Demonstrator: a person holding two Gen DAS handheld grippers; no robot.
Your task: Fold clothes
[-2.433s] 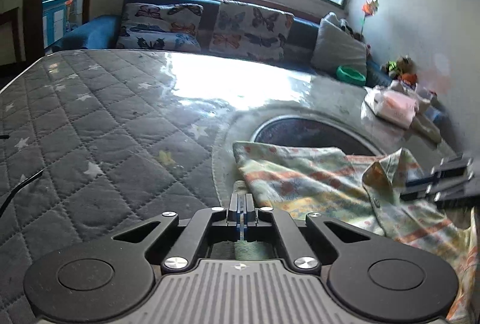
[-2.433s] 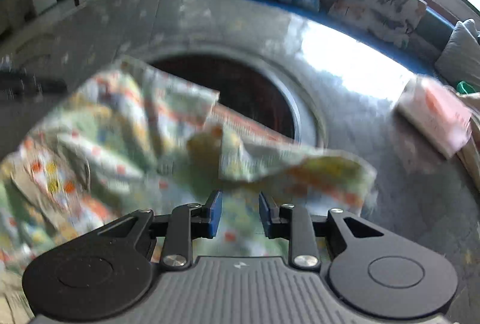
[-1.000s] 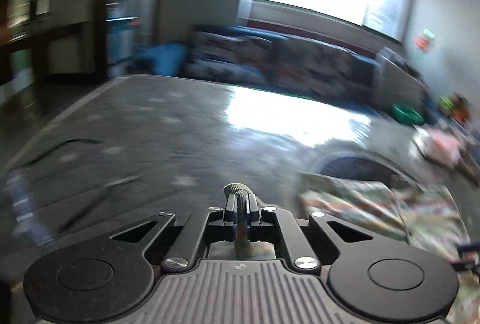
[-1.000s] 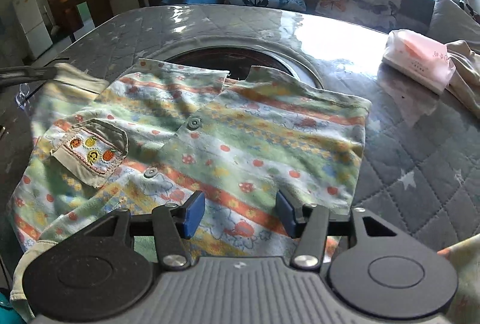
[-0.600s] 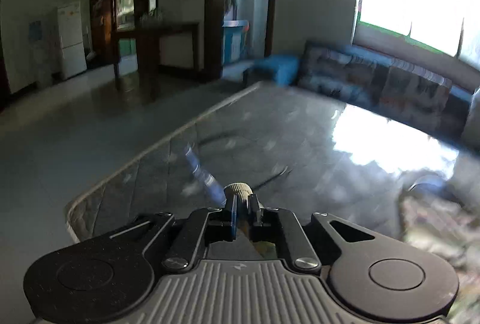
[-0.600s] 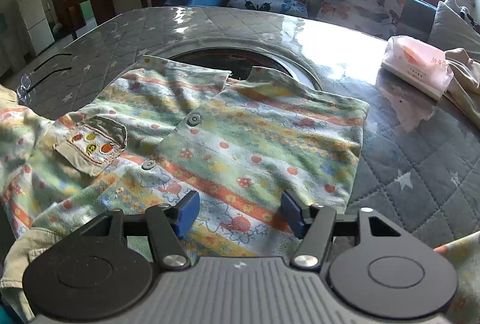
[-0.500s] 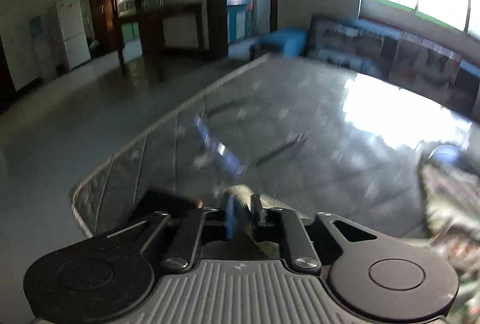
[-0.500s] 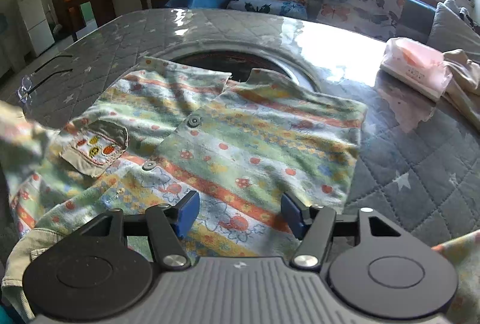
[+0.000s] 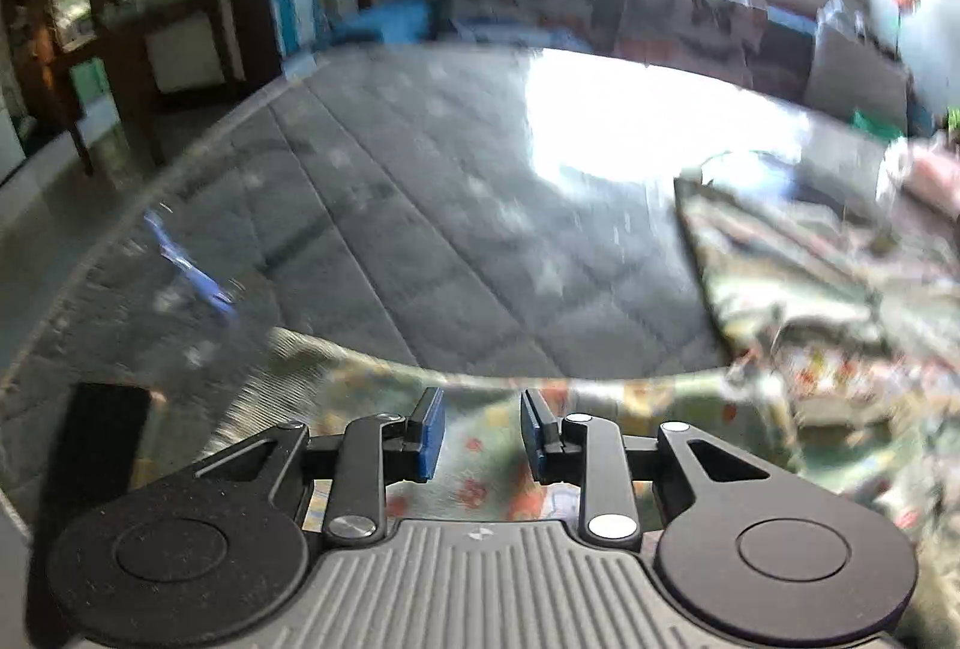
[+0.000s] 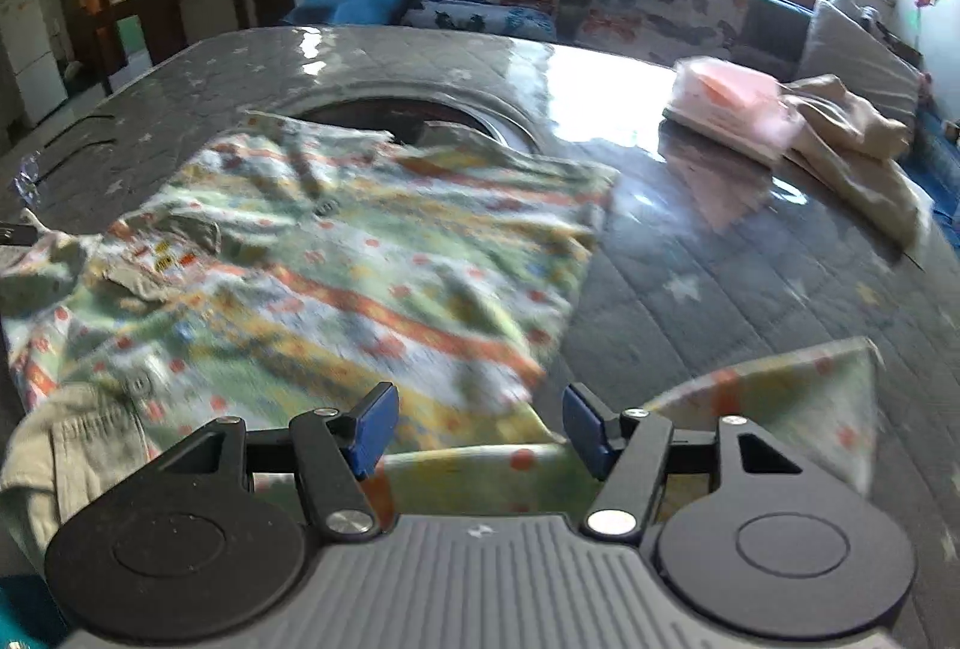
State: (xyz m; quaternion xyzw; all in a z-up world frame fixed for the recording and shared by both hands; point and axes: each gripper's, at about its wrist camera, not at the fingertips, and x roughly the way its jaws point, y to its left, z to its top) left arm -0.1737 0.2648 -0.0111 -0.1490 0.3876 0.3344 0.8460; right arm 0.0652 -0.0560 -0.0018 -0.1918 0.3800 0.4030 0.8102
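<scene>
I see the little flowery green and orange striped shirt (image 10: 360, 253) spread flat on the grey quilted tabletop (image 10: 720, 301), not folded yet, with my left gripper (image 9: 477, 436) just opened and my right gripper (image 10: 480, 430) apart, both holding nothing.

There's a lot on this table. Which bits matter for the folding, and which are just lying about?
For the folding:
- patterned shirt
- left tongs, open
- right tongs, open

Just lying about:
- pink packet
- beige garment
- butterfly cushions
</scene>
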